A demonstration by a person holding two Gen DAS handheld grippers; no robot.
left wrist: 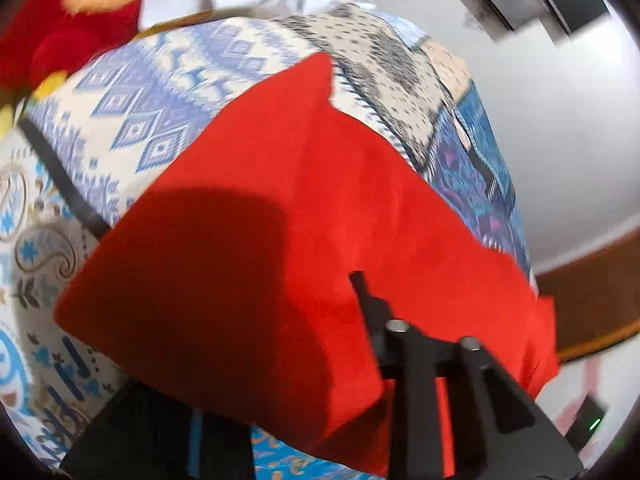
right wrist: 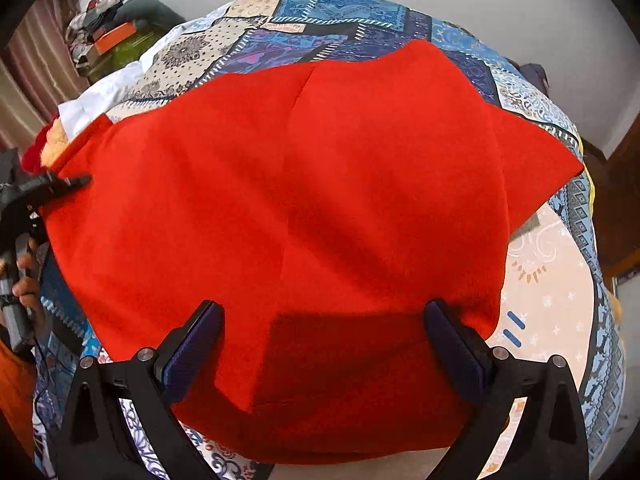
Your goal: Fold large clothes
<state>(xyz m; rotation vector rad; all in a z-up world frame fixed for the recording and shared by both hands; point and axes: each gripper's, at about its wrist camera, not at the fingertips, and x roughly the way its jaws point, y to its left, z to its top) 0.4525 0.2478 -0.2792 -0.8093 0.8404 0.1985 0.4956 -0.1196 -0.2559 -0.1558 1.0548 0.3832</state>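
A large red garment [right wrist: 320, 208] lies spread on a patchwork bedspread [right wrist: 340, 16]; it also fills the left wrist view [left wrist: 304, 216]. My right gripper [right wrist: 324, 336] is open, its two fingers wide apart just above the garment's near edge. My left gripper [right wrist: 76, 181] appears at the far left of the right wrist view, its jaws closed on the garment's left edge. In the left wrist view only one thin finger [left wrist: 360, 284] shows against the red cloth, and the cloth hangs over the gripper body.
A pile of clothes and a white cloth [right wrist: 108, 32] sit at the bed's far left corner. A red and orange plush item [left wrist: 60, 20] lies at the bed's edge. White walls [left wrist: 560, 120] and a wooden frame [left wrist: 600, 292] surround the bed.
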